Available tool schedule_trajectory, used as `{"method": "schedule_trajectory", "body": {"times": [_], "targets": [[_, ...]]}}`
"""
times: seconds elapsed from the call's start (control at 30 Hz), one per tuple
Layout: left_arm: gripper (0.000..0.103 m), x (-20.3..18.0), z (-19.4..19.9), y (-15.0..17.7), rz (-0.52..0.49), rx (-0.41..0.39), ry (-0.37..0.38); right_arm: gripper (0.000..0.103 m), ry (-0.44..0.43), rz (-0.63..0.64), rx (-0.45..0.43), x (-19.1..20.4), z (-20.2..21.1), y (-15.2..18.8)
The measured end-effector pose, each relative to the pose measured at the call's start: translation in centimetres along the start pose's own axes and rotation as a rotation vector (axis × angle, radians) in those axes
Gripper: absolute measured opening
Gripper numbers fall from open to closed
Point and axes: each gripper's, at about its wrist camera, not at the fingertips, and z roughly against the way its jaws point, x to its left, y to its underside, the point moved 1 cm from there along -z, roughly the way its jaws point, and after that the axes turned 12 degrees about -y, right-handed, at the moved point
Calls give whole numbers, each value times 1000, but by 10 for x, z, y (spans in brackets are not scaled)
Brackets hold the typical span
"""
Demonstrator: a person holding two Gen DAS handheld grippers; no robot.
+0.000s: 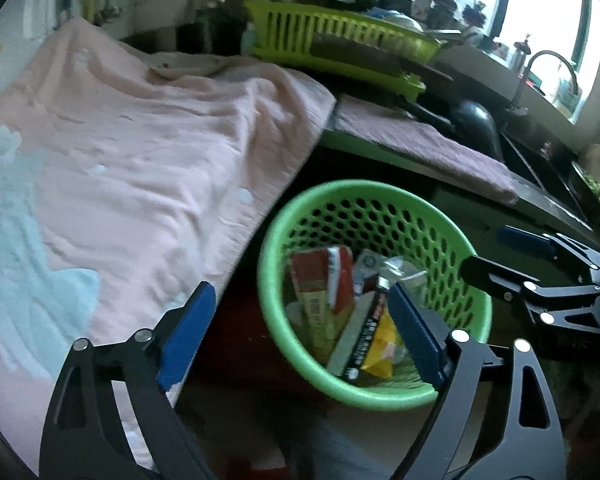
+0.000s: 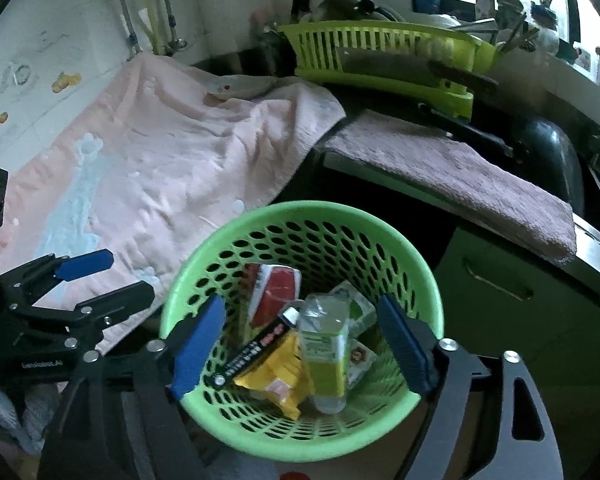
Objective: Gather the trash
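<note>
A round green perforated basket (image 2: pixel 300 216) stands on the floor beside the counter; it also shows in the left wrist view (image 1: pixel 364 192). It holds trash: a red carton (image 2: pixel 274 292), a plastic bottle with a green label (image 2: pixel 326 352), a yellow wrapper (image 2: pixel 278 384), a black tube (image 2: pixel 256 350). My right gripper (image 2: pixel 300 344) is open and empty above the basket; it shows in the left wrist view (image 1: pixel 492 256). My left gripper (image 1: pixel 300 332) is open and empty over the basket's left rim; it shows in the right wrist view (image 2: pixel 112 276).
A pink towel (image 1: pixel 140 152) covers the counter on the left. A mauve towel (image 2: pixel 460 168) hangs over the counter edge by the sink. A lime dish rack (image 2: pixel 380 56) with a cleaver stands behind. A cabinet door (image 2: pixel 520 312) is to the right.
</note>
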Motion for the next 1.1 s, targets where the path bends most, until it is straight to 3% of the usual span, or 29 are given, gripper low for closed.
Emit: {"method": "schedule_trajectory", "body": {"times": [0.57, 1.1], "targets": [[97, 90, 42, 6, 156, -63, -146, 88, -116, 54, -47, 57, -6, -22], [98, 158, 85, 29, 286, -146, -299, 93, -213, 70, -65, 98, -22, -27]]}}
